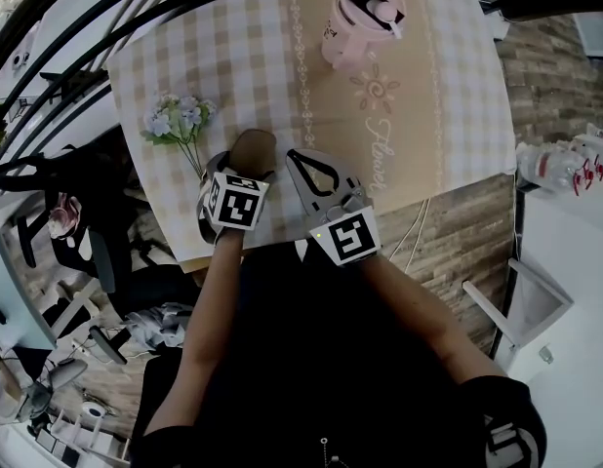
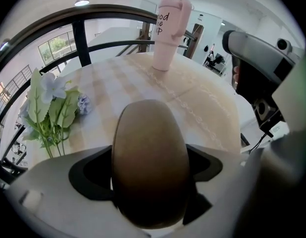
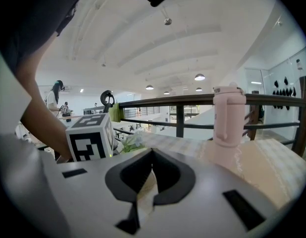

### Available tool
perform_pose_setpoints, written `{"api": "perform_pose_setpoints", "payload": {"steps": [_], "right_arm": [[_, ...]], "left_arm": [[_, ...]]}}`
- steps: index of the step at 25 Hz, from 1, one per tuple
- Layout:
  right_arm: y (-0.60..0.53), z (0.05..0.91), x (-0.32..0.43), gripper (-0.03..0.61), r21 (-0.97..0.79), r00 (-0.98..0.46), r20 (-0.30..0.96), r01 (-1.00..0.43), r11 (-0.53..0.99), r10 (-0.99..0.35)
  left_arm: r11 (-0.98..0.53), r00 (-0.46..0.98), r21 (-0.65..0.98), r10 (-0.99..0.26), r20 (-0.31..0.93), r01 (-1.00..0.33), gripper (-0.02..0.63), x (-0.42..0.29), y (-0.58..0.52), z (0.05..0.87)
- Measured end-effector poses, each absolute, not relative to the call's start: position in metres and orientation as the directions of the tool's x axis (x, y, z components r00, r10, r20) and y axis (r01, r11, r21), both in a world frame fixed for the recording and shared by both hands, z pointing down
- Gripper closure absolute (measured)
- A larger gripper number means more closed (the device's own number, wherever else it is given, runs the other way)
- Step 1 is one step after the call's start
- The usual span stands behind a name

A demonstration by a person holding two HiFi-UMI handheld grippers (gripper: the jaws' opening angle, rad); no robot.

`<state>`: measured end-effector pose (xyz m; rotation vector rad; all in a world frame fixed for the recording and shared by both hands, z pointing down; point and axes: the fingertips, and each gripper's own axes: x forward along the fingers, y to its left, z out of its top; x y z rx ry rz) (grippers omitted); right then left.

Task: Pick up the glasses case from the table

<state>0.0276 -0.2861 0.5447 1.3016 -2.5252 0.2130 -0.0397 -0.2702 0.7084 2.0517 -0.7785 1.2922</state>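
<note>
1. The left tongs (image 1: 241,169) are clamped on a brown, smooth, oval glasses case (image 1: 253,149). In the left gripper view the case (image 2: 150,167) fills the gap between the two pale jaws, one pressing each long side, and its rounded end juts out past them.
2. The right tongs (image 1: 294,154) have their jaws drawn together. The tips meet in the right gripper view (image 3: 152,155), leaving only the dark hollow behind them, with nothing in it.
3. The two tongs sit side by side, near each other, at the near edge of the worktop (image 1: 448,115). Each carries its black-and-white marker cube towards the person – left (image 1: 235,201), right (image 1: 345,234).
4. The glasses case lies over that near edge, in front of the person. Whether it rests on the cloth or is raised off it I cannot tell.
5. A checked beige-and-white tablecloth with a tan middle strip (image 1: 380,105) covers the worktop.
6. Just to the left of the case lies a sprig of pale blue artificial flowers with green leaves (image 1: 180,120), stems pointing towards the left tongs.
7. A tall pink plastic tumbler with a handle and dark lid (image 1: 360,18) stands upright at the far side – well apart from the case.
8. Dark metal railing bars (image 2: 93,14) run behind the worktop.
</note>
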Motion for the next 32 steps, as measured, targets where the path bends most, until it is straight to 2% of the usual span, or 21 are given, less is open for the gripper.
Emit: {"api": "perform_pose_setpoints", "payload": {"steps": [8,16,32], "right_arm": [[-0.286,0.542,0.029,0.569,0.012,-0.551,0.319,-0.811,0.585,-0.771],[-0.286,0.529,0.034,0.569,0.035,-0.554,0.295,-0.808,0.588,-0.779],[-0.3,0.488,0.055,0.569,0.138,-0.54,0.221,-0.807,0.574,-0.812]], "left_arm": [[-0.646,0.355,0.172,-0.163,0.921,-0.744,0.192,-0.04,-0.271,0.709],[-0.63,0.373,0.165,-0.213,0.903,-0.759,0.204,-0.041,-0.274,0.702],[-0.591,0.387,0.032,-0.485,0.785,-0.806,0.204,-0.039,-0.3,0.609]]}}
